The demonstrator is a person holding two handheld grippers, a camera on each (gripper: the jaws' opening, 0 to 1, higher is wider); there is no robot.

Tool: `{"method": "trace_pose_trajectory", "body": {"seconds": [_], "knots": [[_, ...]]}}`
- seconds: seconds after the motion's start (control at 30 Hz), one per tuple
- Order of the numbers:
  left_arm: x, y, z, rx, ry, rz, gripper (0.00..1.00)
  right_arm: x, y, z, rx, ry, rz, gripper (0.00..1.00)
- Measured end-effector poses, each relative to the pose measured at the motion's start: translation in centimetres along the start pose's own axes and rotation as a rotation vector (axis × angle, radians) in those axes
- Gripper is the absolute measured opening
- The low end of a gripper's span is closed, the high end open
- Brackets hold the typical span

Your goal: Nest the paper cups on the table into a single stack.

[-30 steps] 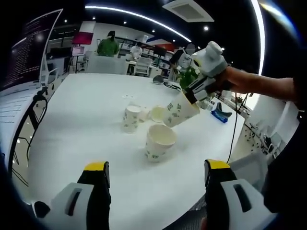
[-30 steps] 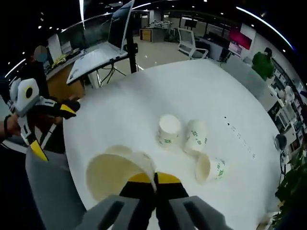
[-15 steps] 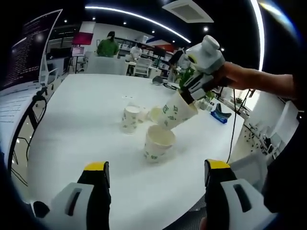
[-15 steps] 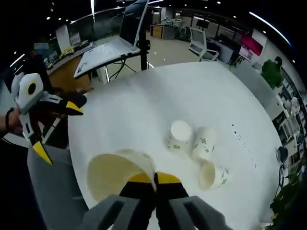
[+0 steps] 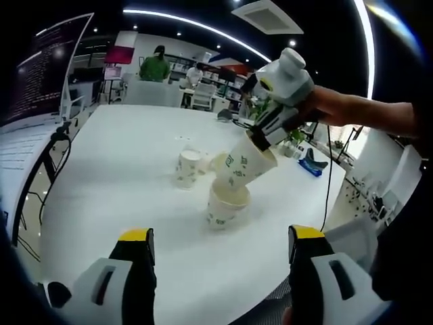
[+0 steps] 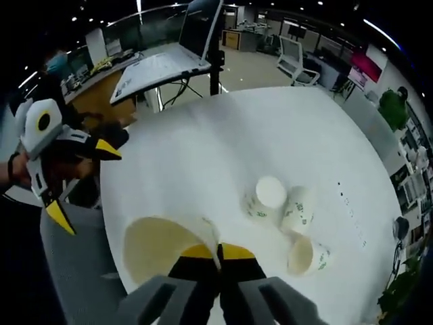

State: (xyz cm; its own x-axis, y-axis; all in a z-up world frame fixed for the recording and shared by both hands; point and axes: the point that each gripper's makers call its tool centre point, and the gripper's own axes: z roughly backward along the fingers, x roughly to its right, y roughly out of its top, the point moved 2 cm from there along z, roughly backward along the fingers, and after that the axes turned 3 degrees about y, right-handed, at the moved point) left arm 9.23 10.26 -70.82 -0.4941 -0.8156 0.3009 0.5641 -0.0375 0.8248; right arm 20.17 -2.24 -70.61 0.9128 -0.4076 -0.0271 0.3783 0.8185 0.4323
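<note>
A: Where is the held cup (image 5: 242, 164)?

B: The right gripper (image 5: 270, 126) pinches its rim, jaws closed on the wall. In the left gripper view the cup hangs tilted, its base right at the mouth of the upright cup (image 5: 224, 205) on the table (image 5: 115, 169).

A: And the left gripper (image 5: 220, 261)?

B: Jaws wide apart, holding nothing, hovering near the table edge.

A: How should this step go?

B: I'd level the cup first, so its base meets the mouth squarely, then lower straight down. Tilted, it may catch the rim and tip the lower cup. Release only once seated.

A: What remains?

B: 3 more sit further back: an inverted cup (image 6: 268, 200), a leaning cup (image 6: 298, 210) touching it, and a lying cup (image 6: 308, 256) nearby.
</note>
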Motion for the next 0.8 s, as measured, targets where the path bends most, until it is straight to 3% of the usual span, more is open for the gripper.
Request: {"method": "trace_pose_trajectory", "body": {"seconds": [0.5,0.8], "knots": [[-0.4,0.0,-0.1,0.001,0.000,0.004,0.80,-0.2,-1.1,-2.2,-0.102,0.019,0.039,0.00],[-0.7,-0.2,0.1,0.002,0.007,0.012,0.80,0.3,-0.6,-4.0,-0.118,0.023,0.053,0.00]]}}
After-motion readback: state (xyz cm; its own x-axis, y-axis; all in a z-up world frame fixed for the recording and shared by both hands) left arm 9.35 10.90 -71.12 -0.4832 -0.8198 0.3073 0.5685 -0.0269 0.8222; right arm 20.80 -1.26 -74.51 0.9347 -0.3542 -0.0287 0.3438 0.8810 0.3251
